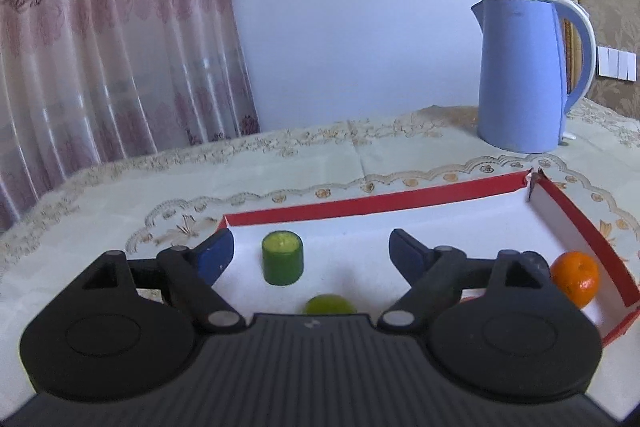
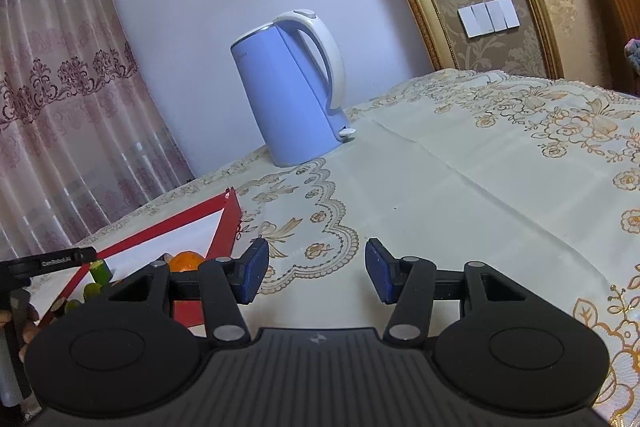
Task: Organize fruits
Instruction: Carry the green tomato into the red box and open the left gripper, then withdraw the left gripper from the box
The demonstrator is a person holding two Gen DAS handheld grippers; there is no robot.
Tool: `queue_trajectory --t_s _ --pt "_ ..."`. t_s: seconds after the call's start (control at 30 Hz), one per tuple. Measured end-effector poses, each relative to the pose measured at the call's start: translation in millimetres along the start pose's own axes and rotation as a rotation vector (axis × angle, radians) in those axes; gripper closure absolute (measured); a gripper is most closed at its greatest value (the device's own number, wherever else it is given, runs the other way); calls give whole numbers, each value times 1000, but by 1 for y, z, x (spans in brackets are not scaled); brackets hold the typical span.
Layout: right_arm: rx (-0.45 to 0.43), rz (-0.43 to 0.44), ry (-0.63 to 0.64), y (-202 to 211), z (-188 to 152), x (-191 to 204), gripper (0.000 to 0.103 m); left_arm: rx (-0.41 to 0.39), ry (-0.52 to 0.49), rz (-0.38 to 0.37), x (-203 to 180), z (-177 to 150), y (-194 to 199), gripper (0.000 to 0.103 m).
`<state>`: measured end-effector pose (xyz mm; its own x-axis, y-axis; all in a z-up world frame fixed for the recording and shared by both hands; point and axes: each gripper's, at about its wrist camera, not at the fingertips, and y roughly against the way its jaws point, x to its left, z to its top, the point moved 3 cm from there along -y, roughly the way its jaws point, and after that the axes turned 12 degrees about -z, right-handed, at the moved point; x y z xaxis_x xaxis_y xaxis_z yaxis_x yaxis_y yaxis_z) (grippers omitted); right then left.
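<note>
Evidently, in the left wrist view the left tongs (image 1: 312, 253) hang released above a red-walled white tray (image 1: 420, 201), jaws spread wide and empty. A green cylinder (image 1: 282, 258), seemingly a cucumber chunk, stands upright between them, a lime-like fruit (image 1: 330, 303) sits nearer the camera, and an orange (image 1: 576, 278) rests by the tray's right wall; gathering fruit there looks like the aim. Behind, a blue kettle (image 1: 524, 75) stands on the embroidered tablecloth (image 1: 280, 163), beside pink curtains (image 1: 100, 47).

From the right wrist, the right tongs (image 2: 317, 270) are likewise released, holding nothing, over bare cloth on the desk, just right of the tray.
</note>
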<state>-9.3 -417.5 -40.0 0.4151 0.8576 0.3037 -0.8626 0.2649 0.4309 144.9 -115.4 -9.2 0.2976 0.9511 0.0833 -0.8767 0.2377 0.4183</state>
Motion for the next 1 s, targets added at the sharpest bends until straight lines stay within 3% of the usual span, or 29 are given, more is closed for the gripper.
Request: queue_trajectory --t_s 0.17,0.23,0.37,0.43,0.7,0.83,1.0 --pt "-31 -5 34 5 -2 16 47 0 25 6 7 -2 10 10" --pt "-41 0 54 9 -3 29 34 -1 39 9 10 -2 18 5" --pt "-101 18 135 22 -6 68 26 -10 65 -4 17 -6 38 0" --pt "-128 20 172 29 -9 89 16 -12 77 -8 21 -9 49 0" --pt "-147 45 288 46 -37 167 9 -9 123 -41 39 -21 85 0" --pt "-169 51 340 54 -53 196 2 -1 137 -42 51 -28 100 0" --pt "-182 73 362 59 -66 222 1 -11 142 -19 66 -35 113 0"
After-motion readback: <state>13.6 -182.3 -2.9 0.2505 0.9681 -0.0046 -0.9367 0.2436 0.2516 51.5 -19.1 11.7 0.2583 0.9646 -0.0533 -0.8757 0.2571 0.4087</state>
